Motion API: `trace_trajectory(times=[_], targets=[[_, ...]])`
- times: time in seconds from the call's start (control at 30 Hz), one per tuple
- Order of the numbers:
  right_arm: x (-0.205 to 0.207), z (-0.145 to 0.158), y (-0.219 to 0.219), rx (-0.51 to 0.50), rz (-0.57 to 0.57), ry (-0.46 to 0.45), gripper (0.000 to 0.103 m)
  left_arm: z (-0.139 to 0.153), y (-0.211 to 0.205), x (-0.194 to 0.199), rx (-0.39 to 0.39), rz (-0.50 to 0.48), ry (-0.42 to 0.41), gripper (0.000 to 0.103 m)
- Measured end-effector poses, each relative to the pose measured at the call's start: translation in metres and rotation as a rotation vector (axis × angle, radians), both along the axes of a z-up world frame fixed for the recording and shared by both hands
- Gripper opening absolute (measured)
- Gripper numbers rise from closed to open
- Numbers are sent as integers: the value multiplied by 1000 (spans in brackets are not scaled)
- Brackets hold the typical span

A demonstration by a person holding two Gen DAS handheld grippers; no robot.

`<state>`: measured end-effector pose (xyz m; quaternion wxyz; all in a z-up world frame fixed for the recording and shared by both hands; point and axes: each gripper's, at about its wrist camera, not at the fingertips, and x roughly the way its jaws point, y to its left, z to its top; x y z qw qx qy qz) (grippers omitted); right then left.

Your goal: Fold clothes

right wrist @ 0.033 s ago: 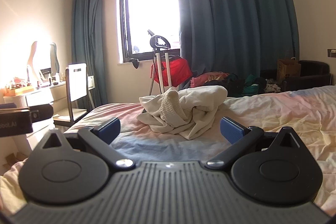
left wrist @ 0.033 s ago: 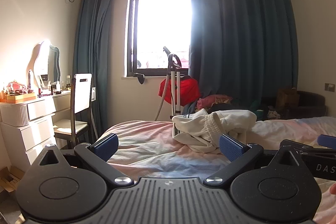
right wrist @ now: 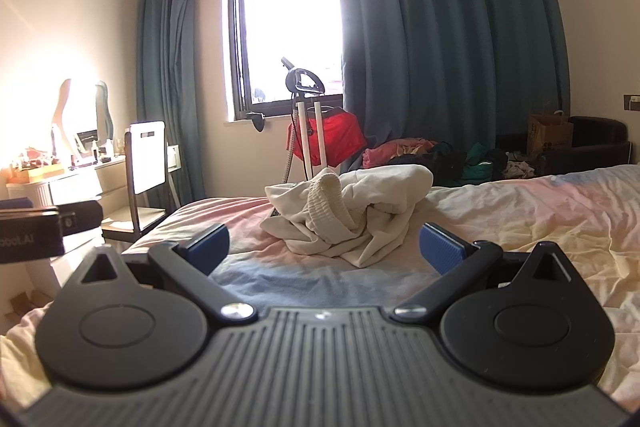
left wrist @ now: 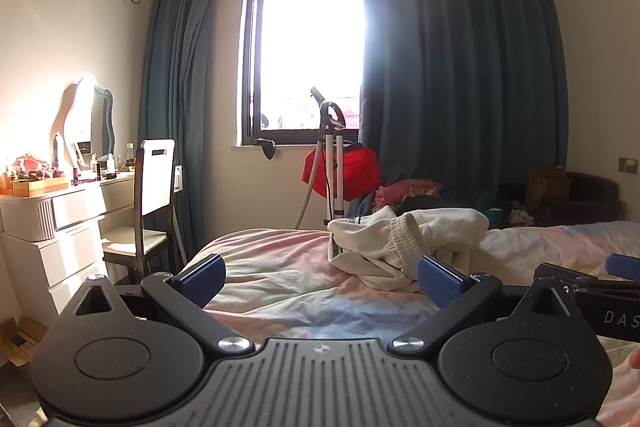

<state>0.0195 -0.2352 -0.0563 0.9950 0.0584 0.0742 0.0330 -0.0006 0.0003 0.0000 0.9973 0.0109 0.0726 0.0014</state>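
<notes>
A crumpled cream-white garment (left wrist: 404, 241) with a ribbed cuff lies in a heap on the bed (left wrist: 280, 267); it also shows in the right wrist view (right wrist: 352, 211). My left gripper (left wrist: 320, 277) is open and empty, low over the bed, short of the garment. My right gripper (right wrist: 324, 247) is open and empty, also short of the garment. The right gripper shows at the right edge of the left wrist view (left wrist: 592, 283). The left gripper's body shows at the left edge of the right wrist view (right wrist: 44, 227).
A chair (left wrist: 154, 195) and a white dresser (left wrist: 52, 227) with a mirror stand left of the bed. A garment steamer stand (left wrist: 334, 163) with a red item, a pile of clothes (right wrist: 432, 155) and a dark sofa (right wrist: 584, 143) lie beyond, under the window and blue curtains.
</notes>
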Motion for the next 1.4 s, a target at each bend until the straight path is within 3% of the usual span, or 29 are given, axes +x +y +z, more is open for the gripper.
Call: trace_trajectory(times=[0.2,0.3,0.63,1.13,1.4], targets=[[6,4,-10,34,6,43,103,-1,-1,1,-4,7,19,103],[-2,6,2,-7,6,7,103,-2,-9,13,6,4,50,103],[-3,2,2,-6,10,0,103,-7,-2,5,-11,-31,36,103],[-3,1,5,-15,13,-5,103,-9,-5,7,23,-11,29,103],[-1,2,-1,71,12,29,103,-12,-7,9,37,-26,28,103]])
